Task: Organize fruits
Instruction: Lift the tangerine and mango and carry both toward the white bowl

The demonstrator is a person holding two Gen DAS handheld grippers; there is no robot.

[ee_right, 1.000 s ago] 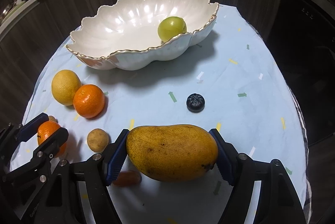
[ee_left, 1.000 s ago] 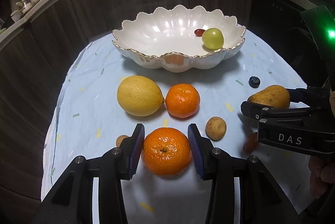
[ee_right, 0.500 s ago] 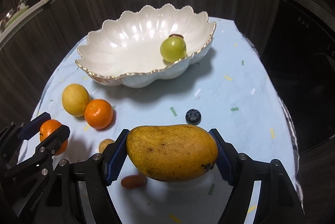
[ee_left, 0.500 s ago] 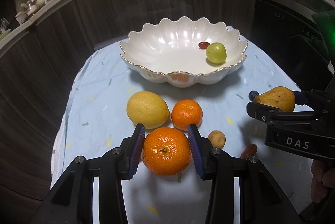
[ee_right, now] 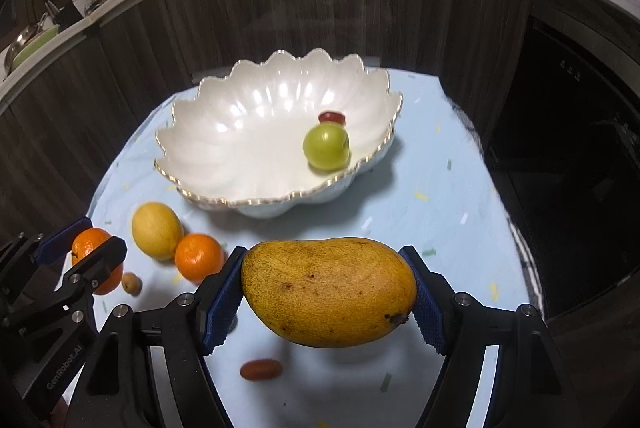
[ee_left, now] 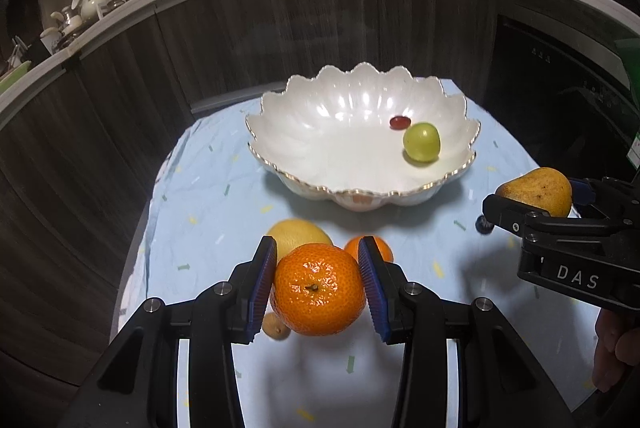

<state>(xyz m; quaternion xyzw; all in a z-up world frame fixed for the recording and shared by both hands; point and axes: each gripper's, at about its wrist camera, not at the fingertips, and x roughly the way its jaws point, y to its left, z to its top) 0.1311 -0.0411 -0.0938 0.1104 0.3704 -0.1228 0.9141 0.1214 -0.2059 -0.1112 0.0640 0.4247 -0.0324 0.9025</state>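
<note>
Between left gripper pads: mandarin | right gripper: mango

Two round orange mandarins: one clamped in a gripper, one lying on the cloth. One yellow oval lemon. One large yellow-orange mango, flecked with brown. One white scalloped ceramic bowl with a gold rim. One round green plum-like fruit in it, and one small dark red oval fruit behind that. One small reddish-orange oval fruit on the cloth. One small tan round fruit. One dark blueberry, half hidden. Two black grippers, the left and the right, each with blue pads.
</note>
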